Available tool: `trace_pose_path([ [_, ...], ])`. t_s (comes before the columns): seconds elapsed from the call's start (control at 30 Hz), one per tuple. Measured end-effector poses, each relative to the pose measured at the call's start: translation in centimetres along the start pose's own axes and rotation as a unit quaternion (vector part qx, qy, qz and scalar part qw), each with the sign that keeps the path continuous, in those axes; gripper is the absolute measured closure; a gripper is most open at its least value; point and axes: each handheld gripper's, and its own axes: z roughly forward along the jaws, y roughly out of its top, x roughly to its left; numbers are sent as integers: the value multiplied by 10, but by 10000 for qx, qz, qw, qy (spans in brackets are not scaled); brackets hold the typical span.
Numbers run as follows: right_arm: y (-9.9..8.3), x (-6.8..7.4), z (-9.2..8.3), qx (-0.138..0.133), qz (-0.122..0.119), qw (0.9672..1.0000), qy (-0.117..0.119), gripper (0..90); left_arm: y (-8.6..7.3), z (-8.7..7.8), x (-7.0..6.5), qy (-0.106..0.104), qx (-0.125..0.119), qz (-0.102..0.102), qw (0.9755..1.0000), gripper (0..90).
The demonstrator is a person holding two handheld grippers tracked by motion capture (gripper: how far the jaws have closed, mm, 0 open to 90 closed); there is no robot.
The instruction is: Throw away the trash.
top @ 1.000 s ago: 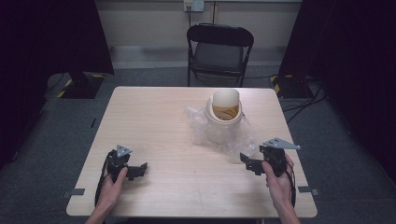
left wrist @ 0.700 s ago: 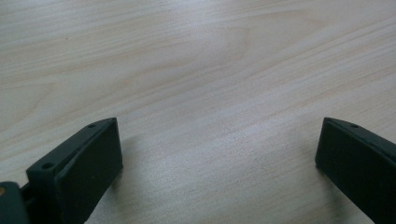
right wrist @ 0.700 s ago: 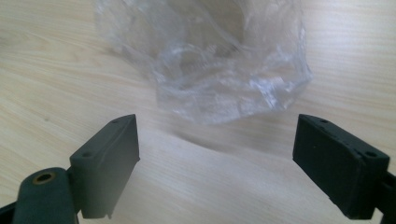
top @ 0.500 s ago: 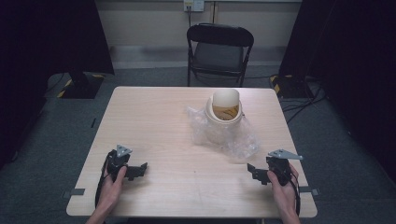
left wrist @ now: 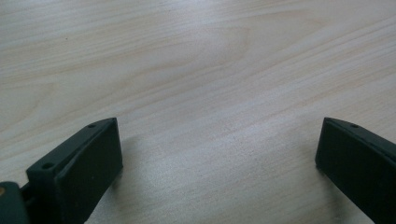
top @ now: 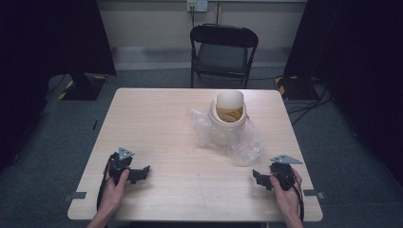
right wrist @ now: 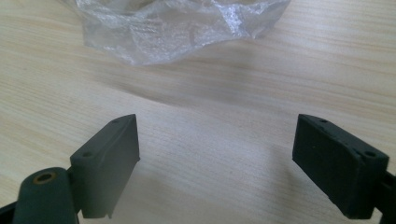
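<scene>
A cream-coloured round container [top: 229,113] with something yellow-brown inside stands on the wooden table [top: 157,128], right of centre, sitting in a crumpled clear plastic bag [top: 237,140]. My left gripper [top: 140,173] rests near the front left edge, held by a hand, open with bare wood between its jaws [left wrist: 219,154]. My right gripper [top: 259,178] rests near the front right edge, open and empty [right wrist: 217,154]. The bag's edge [right wrist: 177,28] lies just beyond the right jaws, apart from them.
A black folding chair [top: 223,50] stands behind the table's far edge. Dark curtains hang at both sides, and cables [top: 309,95] and a stand base [top: 83,85] lie on the grey floor. Bare wood spreads across the table's left half.
The right gripper has drawn back from the bag toward the front right edge and lowered to the table. The left gripper has stayed put.
</scene>
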Motion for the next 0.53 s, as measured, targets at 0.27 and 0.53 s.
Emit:
trace_pose_path([
  [0.27,-6,3,9,141,-124,9998,-89,131,0,0,0,-1,0,-1,10000,0],
  [0.53,-11,4,10,-22,-319,9994,-134,109,0,0,0,-3,4,0,10000,0],
])
